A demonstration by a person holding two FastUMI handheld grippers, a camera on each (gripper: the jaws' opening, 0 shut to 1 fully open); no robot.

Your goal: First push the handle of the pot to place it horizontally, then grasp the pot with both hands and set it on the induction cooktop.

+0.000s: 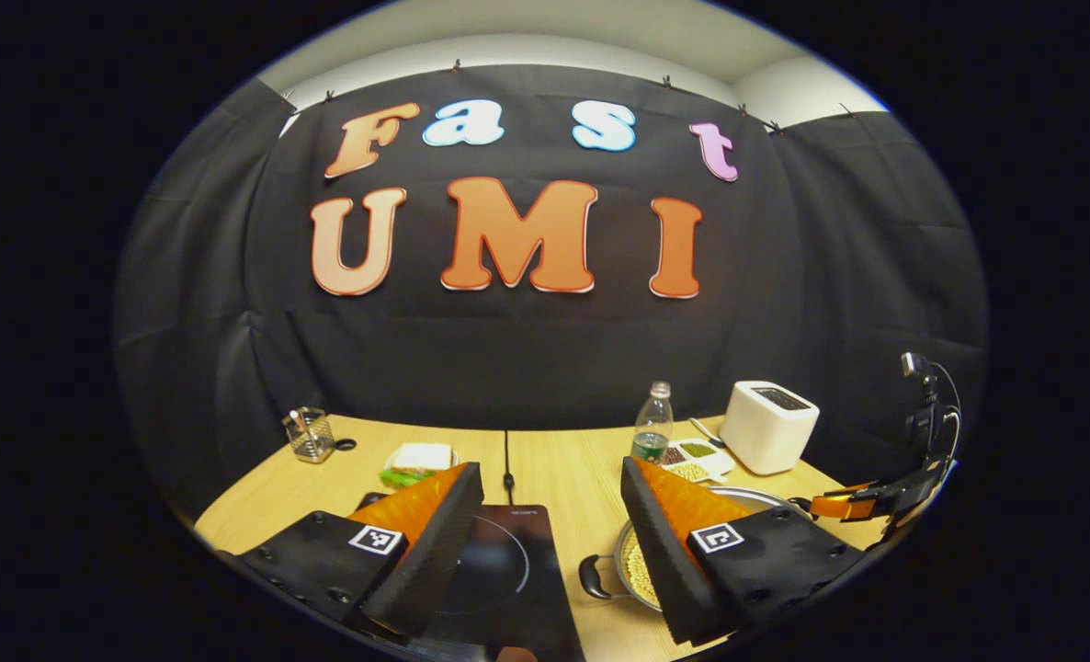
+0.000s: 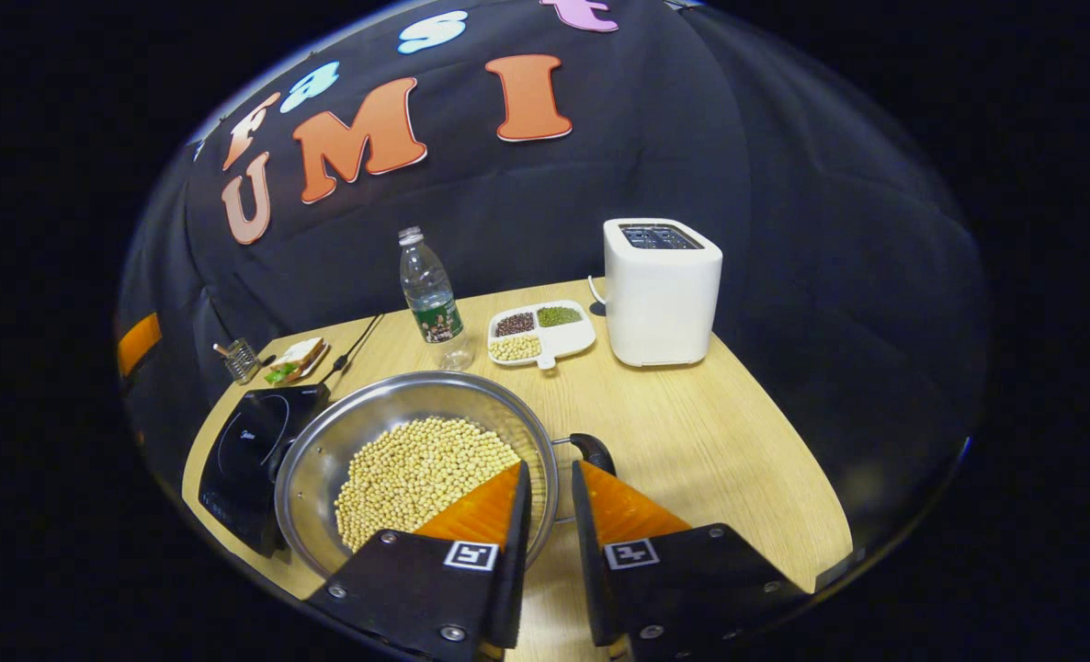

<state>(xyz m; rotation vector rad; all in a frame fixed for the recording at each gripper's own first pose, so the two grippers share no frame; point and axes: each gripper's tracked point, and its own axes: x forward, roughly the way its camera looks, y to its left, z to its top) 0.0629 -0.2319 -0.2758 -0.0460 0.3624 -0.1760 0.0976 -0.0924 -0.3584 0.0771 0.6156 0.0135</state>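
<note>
Straddling the pot (image 2: 389, 460) rim, right gripper (image 2: 551, 483) narrowly parted.

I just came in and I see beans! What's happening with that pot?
A person is working with two tongs. The right tongs sit over the rim of the steel pot of yellow beans, by its black handle, slightly open and not gripping. The left tongs hang wide open above the black cooktop. The pot rests on the table, beside the cooktop.

You have one pot (image 2: 398, 432) of beans, one induction cooktop (image 2: 251, 450), one bottle (image 2: 430, 296), one toaster (image 2: 660, 290), one divided dish (image 2: 540, 333), one wire cup (image 1: 311, 434) and one sandwich (image 1: 421, 460) on the worktop (image 2: 710, 441).
</note>
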